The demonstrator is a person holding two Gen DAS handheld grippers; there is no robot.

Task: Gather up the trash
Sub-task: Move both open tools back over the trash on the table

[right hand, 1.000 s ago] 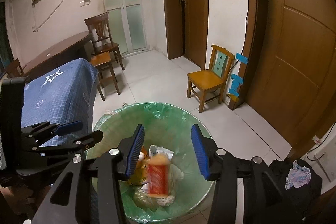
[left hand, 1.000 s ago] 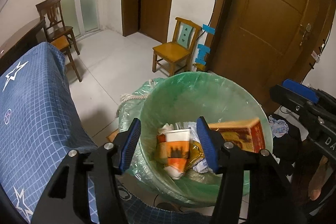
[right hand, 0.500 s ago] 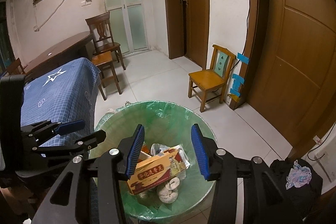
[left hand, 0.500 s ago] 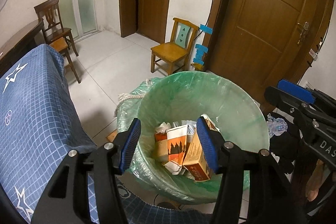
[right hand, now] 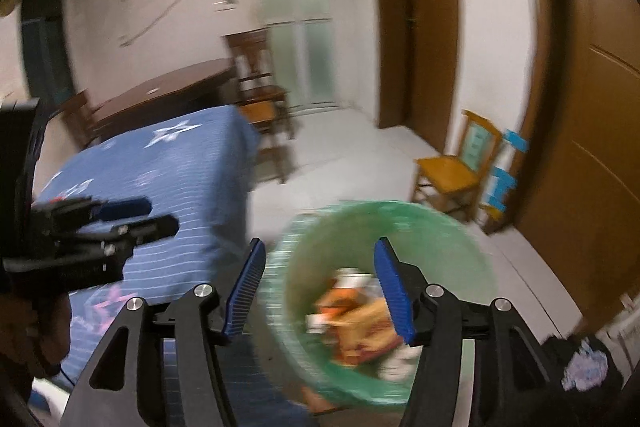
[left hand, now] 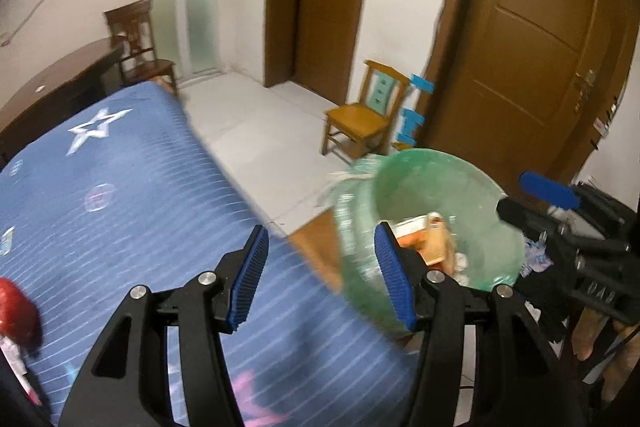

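Both pairs of jaws stand spread with nothing between them. Left gripper [left hand: 318,277] hangs over the edge of the blue cloth [left hand: 120,195], and the green-lined bin [left hand: 460,187] sits at about 2 o'clock from its tips, its rim passing behind the right pad. Trash [left hand: 430,233] (cartons and wrappers, blurred) lies inside the bin. At 8 o'clock, on the cloth, is a red object [left hand: 16,311] too blurred to name. Right gripper [right hand: 318,291] has the bin [right hand: 440,227] at about 1 o'clock, the trash [right hand: 352,319] showing between its pads and behind the right one. A yellow chair [right hand: 460,167] stands beyond the bin, near the door [right hand: 592,107].
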